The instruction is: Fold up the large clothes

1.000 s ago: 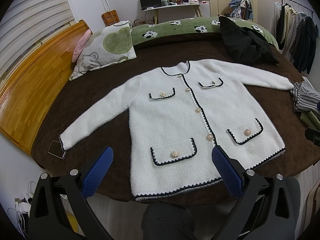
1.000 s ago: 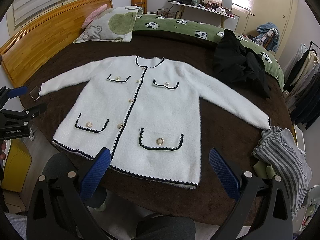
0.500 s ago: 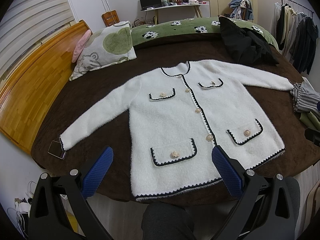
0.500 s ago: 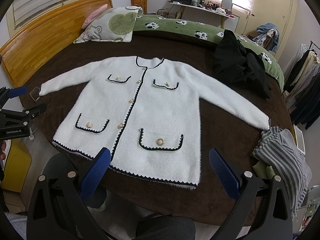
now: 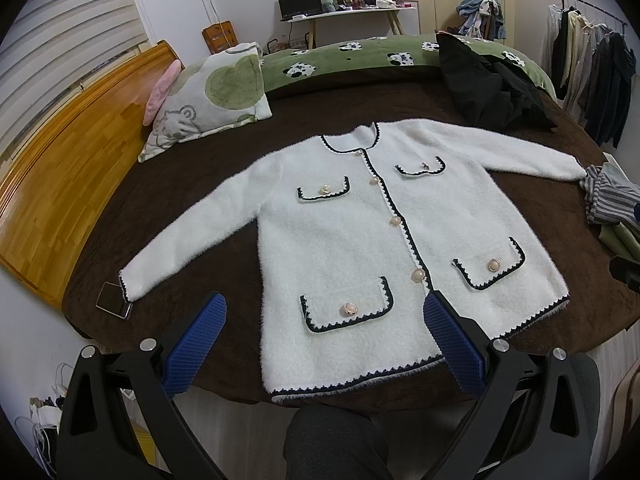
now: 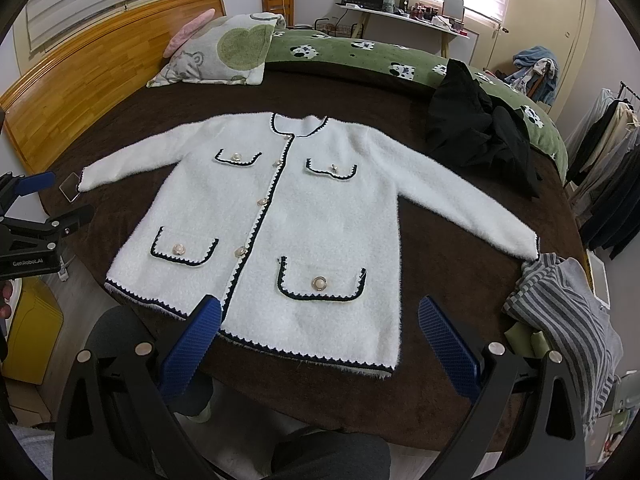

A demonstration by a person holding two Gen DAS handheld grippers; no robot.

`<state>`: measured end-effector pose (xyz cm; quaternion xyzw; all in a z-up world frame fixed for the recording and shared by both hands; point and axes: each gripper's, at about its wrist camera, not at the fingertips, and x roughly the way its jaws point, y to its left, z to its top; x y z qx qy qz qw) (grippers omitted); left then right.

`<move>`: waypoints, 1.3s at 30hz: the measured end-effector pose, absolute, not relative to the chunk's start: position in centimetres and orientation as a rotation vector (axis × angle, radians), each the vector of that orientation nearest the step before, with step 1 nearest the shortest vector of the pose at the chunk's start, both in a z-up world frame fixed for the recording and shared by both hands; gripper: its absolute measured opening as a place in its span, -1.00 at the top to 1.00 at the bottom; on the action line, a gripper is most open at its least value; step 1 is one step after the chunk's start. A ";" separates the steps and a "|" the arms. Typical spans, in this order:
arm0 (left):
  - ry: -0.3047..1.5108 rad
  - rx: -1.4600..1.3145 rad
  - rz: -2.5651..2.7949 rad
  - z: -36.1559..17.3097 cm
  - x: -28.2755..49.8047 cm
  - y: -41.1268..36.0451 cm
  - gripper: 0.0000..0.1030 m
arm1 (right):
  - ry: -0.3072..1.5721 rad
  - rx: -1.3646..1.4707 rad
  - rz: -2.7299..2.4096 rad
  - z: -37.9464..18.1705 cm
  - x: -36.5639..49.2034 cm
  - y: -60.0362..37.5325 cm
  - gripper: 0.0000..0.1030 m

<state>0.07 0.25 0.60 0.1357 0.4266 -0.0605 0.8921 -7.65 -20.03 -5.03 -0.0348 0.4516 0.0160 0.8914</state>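
A white fuzzy cardigan [image 5: 360,224] with black trim, gold buttons and several pockets lies flat and buttoned on the brown bed cover, sleeves spread out; it also shows in the right wrist view [image 6: 304,216]. My left gripper [image 5: 324,320] is open and empty, held above the hem near the bed's front edge. My right gripper [image 6: 318,322] is open and empty, also above the hem. The left gripper [image 6: 28,208] shows at the left edge of the right wrist view.
A black garment [image 5: 492,84] lies heaped at the back right. Striped clothes [image 6: 568,316] lie by the right sleeve cuff. A pillow [image 5: 212,96] leans at the wooden headboard [image 5: 60,152]. A small flat phone-like object [image 5: 114,300] lies by the left cuff. A green blanket [image 5: 360,56] lies behind.
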 end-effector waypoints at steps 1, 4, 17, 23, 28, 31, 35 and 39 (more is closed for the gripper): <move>0.886 0.281 -0.126 0.7 0.1 0.2 -0.88 | 0.938 -0.071 0.035 -5.0 -7.7 -20.0 -0.89; 0.883 0.282 -0.125 0.7 0.1 0.2 -0.88 | 0.938 -0.073 0.034 -5.0 -7.6 -20.0 -0.89; 0.879 0.281 -0.128 0.8 0.0 0.3 -0.88 | 0.938 -0.072 0.034 -5.2 -7.7 -20.1 -0.89; 0.880 0.279 -0.127 0.8 0.0 0.3 -0.88 | 0.937 -0.075 0.033 -5.3 -7.7 -20.1 -0.89; 0.884 0.281 -0.128 0.6 -0.1 0.3 -0.88 | 0.939 -0.072 0.036 -5.5 -7.7 -20.0 -0.89; 0.888 0.280 -0.126 0.5 -0.2 0.3 -0.88 | 0.940 -0.075 0.036 -5.1 -7.8 -20.0 -0.89; 0.888 0.280 -0.126 0.5 -0.2 0.4 -0.88 | 0.940 -0.076 0.036 -4.8 -7.8 -19.9 -0.89; 0.889 0.279 -0.126 0.5 -0.2 0.4 -0.88 | 0.939 -0.071 0.038 -4.6 -7.7 -19.9 -0.89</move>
